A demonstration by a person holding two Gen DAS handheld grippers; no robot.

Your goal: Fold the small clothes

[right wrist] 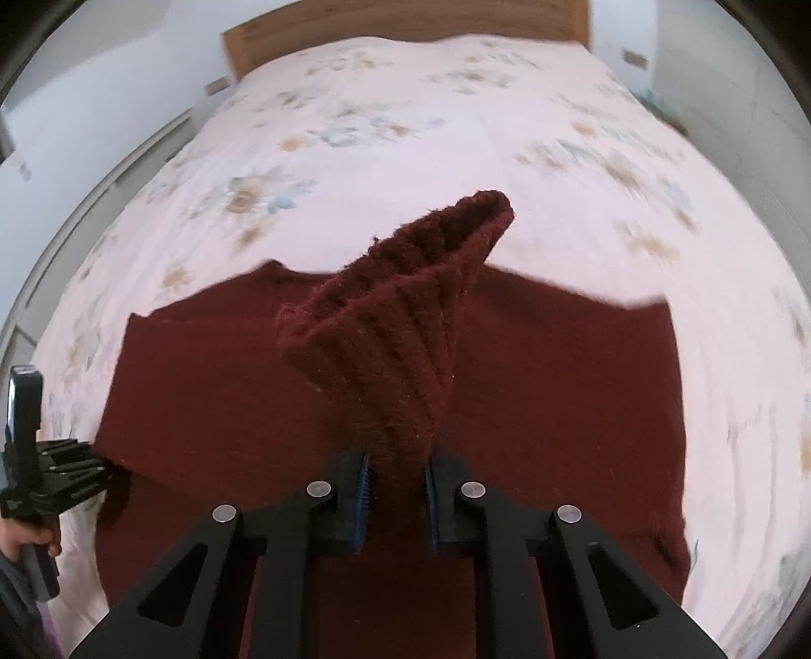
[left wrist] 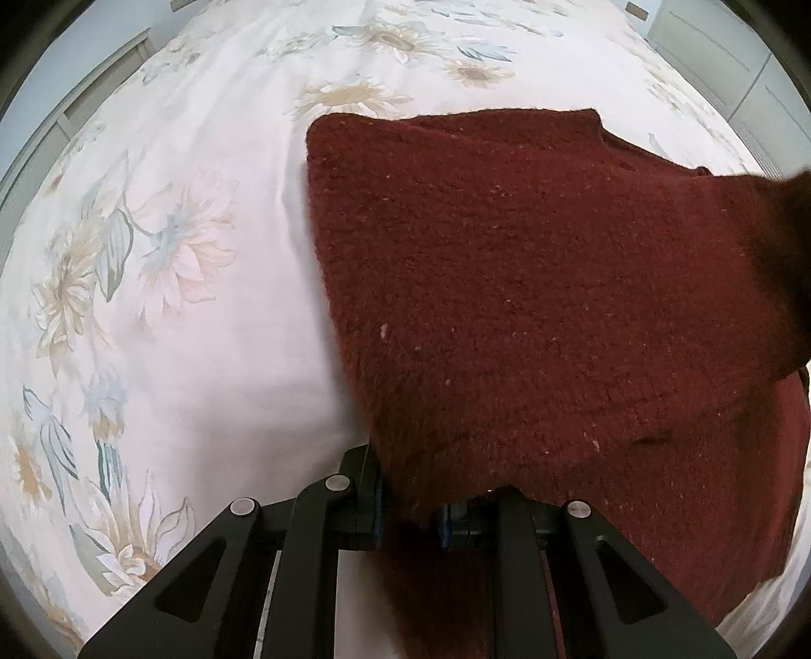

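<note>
Bedroom setup: big bed with a floral sheet (right wrist: 385, 116), wooden headboard (right wrist: 405, 20) at the far end, pale cabinets along the walls. Dark red knit sweater (right wrist: 557, 385) lies spread on the near part of the sheet, mostly flat.

Left side: left gripper (left wrist: 410, 512) is clamped on the sweater's near left edge, knit bunched between the blue pads (left wrist: 377, 507), jaws almost fully closed. In the right wrist view it shows at the far left, handle in a hand (right wrist: 25, 545), tips at the garment's left corner. From its own camera the cloth runs up and away as a lifted panel; a blurred dark flap crosses the right edge.

Right side: right gripper (right wrist: 395, 499) is clenched on a ribbed piece (right wrist: 405, 314), looks like a cuff or hem band, which stands up out of the jaws and tapers away over the body. Jaws near closed, fabric filling the gap.

Step in hand, my read: both edges pinched, fold about to be carried across. To do it well: lift both grips to equal height, keep the edge between them taut, travel together, lay the fold line straight, release only once cloth rests flat. Knit is thick and stretchy, so avoid pulling hard.
</note>
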